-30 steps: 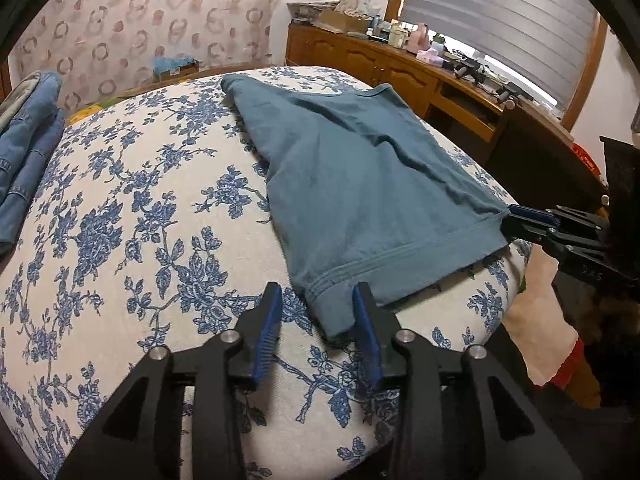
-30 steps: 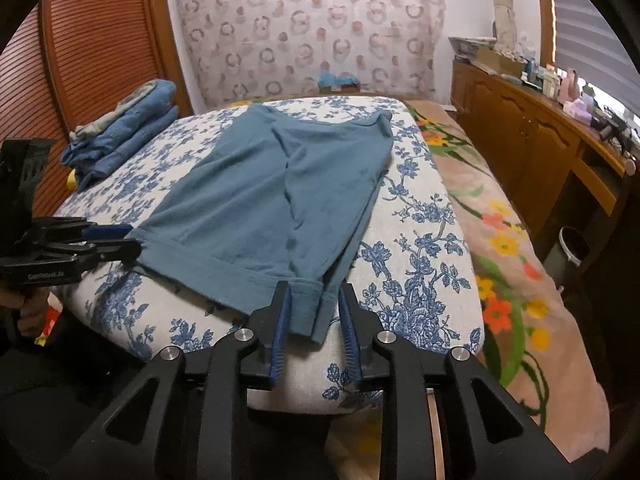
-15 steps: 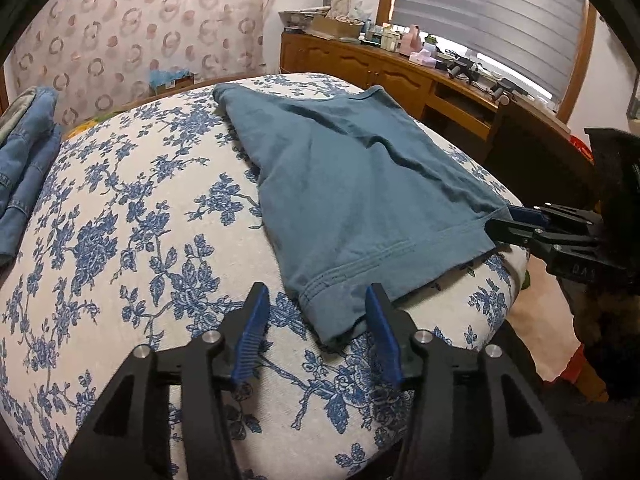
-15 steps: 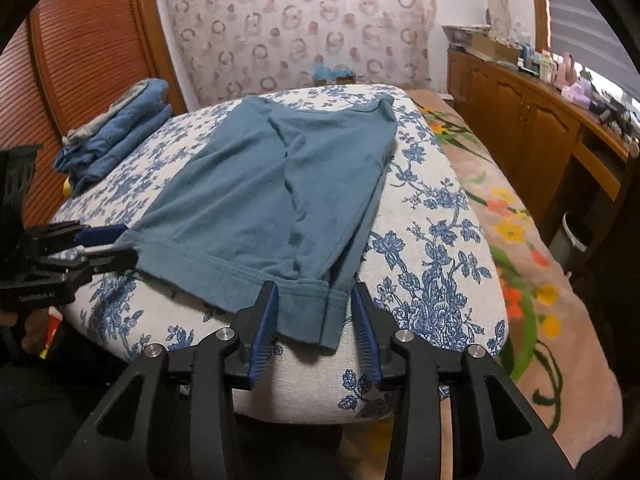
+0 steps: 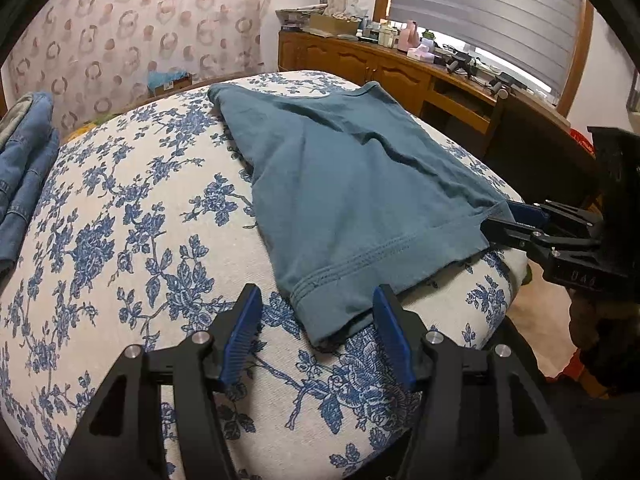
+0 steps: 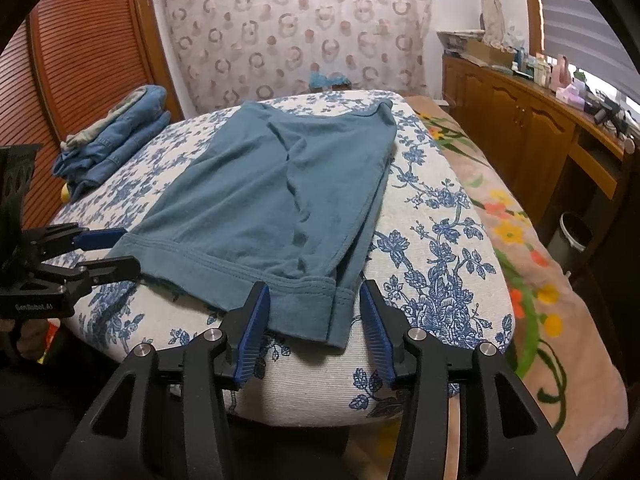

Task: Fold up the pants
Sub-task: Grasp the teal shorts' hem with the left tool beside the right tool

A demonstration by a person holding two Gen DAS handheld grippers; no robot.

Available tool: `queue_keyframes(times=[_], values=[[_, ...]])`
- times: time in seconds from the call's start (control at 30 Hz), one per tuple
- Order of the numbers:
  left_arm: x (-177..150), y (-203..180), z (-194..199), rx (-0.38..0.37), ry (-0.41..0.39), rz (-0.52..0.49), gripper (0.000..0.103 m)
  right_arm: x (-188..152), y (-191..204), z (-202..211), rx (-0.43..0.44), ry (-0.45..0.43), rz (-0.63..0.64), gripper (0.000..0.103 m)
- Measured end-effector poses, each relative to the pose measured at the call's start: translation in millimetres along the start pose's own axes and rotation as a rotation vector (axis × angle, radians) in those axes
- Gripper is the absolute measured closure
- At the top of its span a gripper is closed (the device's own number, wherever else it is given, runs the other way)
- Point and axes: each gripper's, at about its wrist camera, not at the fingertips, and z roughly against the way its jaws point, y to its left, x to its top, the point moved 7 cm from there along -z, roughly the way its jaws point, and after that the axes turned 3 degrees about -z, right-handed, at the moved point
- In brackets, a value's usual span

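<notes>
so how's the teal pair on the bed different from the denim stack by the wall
The teal pants lie spread flat in the middle of the bed; the denim stack sits bunched at its far edge. The teal pants have both open grippers, left and right, at their near hem; nothing touches the denim. Both rest on the floral cover.

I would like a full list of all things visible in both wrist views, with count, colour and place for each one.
pants: one, teal, lying flat on the bed, hem at the near edge
bed cover: one, white with blue flowers, under the pants
folded jeans: a small pile, blue denim, far left of the bed
blanket: one, peach with flowers, right of the bed cover
wooden cabinet: one, brown, along the right wall, small items on top
curtain: one, pale with ring pattern, behind the bed
left gripper: one, black with blue fingers, open around the left hem corner
right gripper: one, same colours, open around the right hem corner
</notes>
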Motion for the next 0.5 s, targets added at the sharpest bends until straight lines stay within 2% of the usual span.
queue_keyframes(times=[0.17,0.33,0.43,0.5], values=[[7,5,11,-0.032,-0.040,0.050,0.045,0,0,1,0.001,-0.002,0.000,0.056],[12,12,10,-0.015,-0.051,0.079,0.045,-1,0,2,0.008,-0.003,-0.003,0.056],[10,14,3,-0.019,-0.030,0.093,0.051,-2,0,2,0.011,-0.002,0.002,0.059],[7,11,-1,-0.039,-0.008,0.097,0.061,-2,0,2,0.015,-0.002,-0.001,0.062]])
